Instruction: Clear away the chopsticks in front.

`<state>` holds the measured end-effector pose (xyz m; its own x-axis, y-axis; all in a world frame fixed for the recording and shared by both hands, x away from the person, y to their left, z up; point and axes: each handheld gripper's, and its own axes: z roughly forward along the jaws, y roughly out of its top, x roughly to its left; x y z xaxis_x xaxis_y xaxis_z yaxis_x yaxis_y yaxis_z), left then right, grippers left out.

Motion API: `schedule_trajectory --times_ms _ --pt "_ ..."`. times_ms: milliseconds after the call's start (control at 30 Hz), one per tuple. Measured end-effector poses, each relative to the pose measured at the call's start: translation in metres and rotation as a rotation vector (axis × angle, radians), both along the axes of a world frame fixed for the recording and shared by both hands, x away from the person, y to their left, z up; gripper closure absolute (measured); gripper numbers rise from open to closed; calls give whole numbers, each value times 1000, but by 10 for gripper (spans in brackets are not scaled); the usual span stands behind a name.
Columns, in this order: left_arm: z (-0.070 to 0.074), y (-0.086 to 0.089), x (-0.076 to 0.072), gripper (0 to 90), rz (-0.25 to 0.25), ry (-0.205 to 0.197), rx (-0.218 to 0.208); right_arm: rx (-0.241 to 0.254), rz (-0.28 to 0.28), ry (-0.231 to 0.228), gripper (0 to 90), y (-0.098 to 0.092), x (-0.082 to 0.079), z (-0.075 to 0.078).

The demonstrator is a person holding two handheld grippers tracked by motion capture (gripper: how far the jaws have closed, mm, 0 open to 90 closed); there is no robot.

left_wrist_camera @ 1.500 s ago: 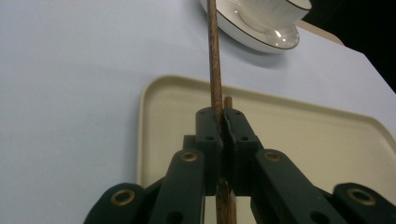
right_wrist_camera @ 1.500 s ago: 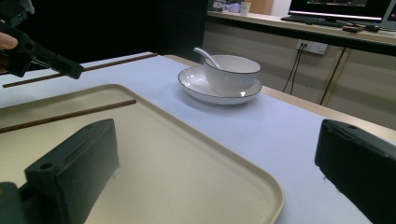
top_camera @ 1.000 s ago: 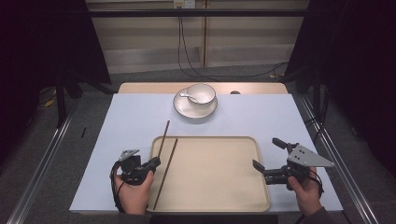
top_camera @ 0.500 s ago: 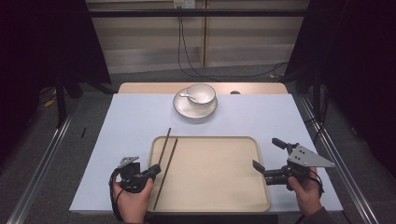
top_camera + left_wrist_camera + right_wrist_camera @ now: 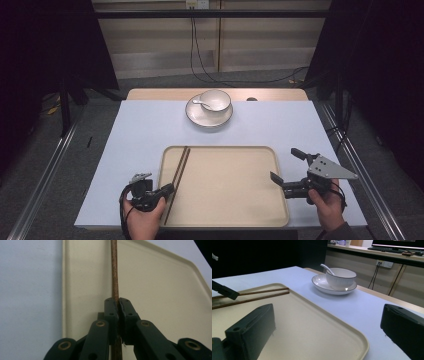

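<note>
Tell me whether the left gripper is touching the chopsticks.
Touching. In the left gripper view, the left gripper has both jaws pressed shut on the chopsticks, which run up over the tray.

Chopsticks (image 5: 114, 270) of dark reddish-brown wood with a fine grain, tray (image 5: 235, 200) of smooth matt beige plastic, bowl (image 5: 340, 277) and plate (image 5: 322, 283) of glossy white glazed ceramic, left gripper (image 5: 118, 305) of matt black plastic fitted with brass-coloured pins, tabletop (image 5: 140, 135) covered in a matt pale sheet.
</note>
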<state>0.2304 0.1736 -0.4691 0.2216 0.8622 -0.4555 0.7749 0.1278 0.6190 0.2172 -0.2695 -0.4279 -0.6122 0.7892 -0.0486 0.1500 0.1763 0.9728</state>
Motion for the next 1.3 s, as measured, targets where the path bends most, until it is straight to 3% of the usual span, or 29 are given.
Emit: schedule_trajectory --times_ms 200,300,367,700,900,933,1133,1167,1300 --pt "-2 0 1 849 11 14 26 -8 10 -1 0 0 1 0" --pt "-3 -2 1 840 16 10 61 -7 13 1 0 0 0 0" --pt "-4 -2 3 837 7 26 41 -6 14 1 0 0 1 0" --pt "-3 -3 4 771 1 -4 55 -11 13 3 0 1 1 -1" --pt "2 -2 6 669 8 -44 32 -8 8 3 0 -1 -1 0" --pt "5 -2 8 645 0 -70 28 -11 12 2 0 -1 -1 0" --pt "16 -3 13 567 -34 -116 8 -11 10 3 0 -1 -2 0" --pt "20 -3 15 544 -41 -153 1 -11 10 6 0 -1 -2 0" --pt "28 0 20 461 -70 -225 -14 -13 14 10 0 -1 -2 0"
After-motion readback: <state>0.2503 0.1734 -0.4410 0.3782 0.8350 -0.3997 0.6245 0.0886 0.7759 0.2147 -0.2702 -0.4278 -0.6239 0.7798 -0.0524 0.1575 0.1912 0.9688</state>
